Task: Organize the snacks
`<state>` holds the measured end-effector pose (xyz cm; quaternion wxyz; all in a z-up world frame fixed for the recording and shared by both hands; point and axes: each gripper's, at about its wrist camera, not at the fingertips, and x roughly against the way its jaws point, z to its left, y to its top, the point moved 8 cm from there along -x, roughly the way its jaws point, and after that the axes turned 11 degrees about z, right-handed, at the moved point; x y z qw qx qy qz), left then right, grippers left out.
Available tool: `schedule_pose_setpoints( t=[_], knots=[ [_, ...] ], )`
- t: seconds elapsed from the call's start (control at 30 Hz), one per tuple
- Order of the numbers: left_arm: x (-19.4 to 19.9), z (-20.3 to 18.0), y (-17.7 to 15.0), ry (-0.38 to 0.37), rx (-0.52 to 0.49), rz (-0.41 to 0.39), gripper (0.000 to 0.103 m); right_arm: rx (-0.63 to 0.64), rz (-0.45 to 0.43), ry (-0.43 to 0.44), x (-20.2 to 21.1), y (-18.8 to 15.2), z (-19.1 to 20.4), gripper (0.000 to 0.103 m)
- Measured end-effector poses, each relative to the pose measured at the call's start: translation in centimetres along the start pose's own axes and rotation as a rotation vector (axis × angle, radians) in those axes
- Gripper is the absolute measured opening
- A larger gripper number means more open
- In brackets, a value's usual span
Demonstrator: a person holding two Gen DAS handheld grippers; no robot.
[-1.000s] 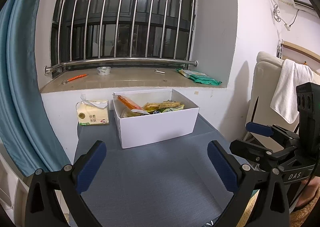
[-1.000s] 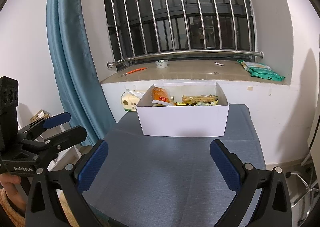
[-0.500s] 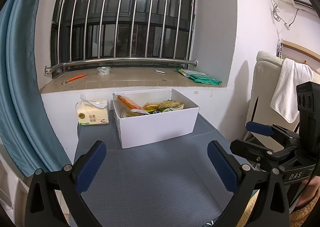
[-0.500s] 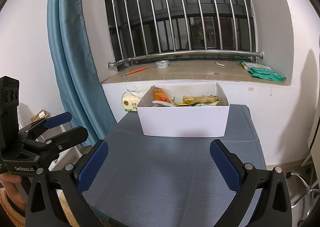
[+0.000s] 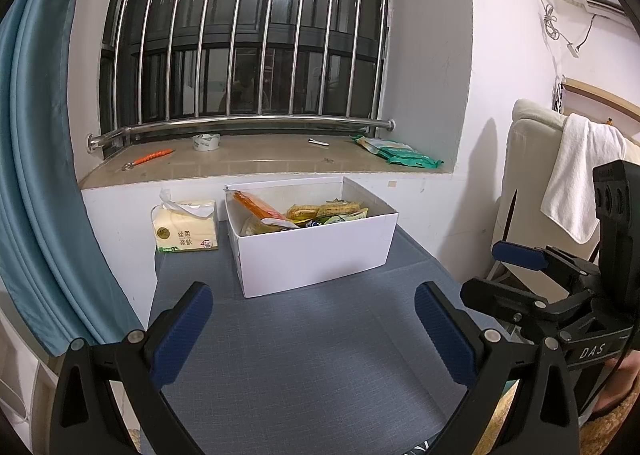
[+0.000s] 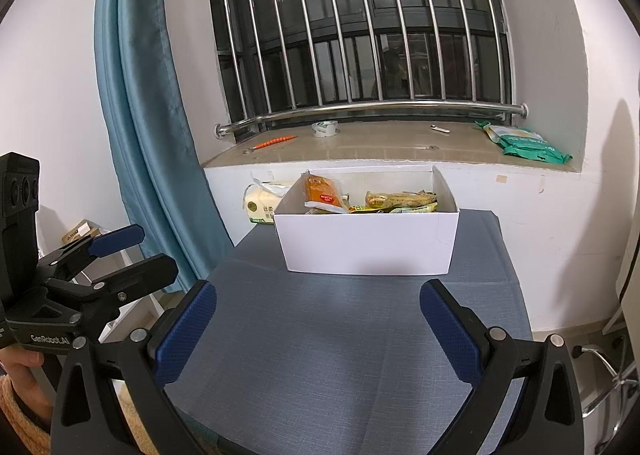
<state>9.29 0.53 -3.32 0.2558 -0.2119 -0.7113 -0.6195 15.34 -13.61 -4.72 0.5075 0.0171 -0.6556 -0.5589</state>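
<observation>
Beyond both wide-spread claws, white snack box (image 5: 312,251) on blue table (image 5: 304,359).

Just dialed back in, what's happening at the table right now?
Nothing is being held. The left gripper and right gripper both hang open above the blue-grey cloth-covered table, short of the white cardboard box. The box holds snack packets, including an orange packet leaning at its left end. A yellow tissue pack sits beside the box.

We read "DAS" on the right gripper (image 5: 516,275) body, "GenRobot.AI" on the left gripper (image 6: 132,251) body; tissue pack (image 5: 186,227) print is unreadable.
</observation>
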Motion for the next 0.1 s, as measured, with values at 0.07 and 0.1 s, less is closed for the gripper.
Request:
schedule_pose_setpoints(
  t=[0.07, 0.1],
  knots=[
    [0.11, -0.02, 0.02, 0.013, -0.008, -0.011, 0.103, -0.001, 0.000, 0.001, -0.01, 0.00, -0.01, 0.103],
    [0.17, 0.05, 0.05, 0.025, -0.007, -0.016, 0.103, 0.000, 0.000, 0.001, -0.01, 0.01, 0.01, 0.103]
  ],
)
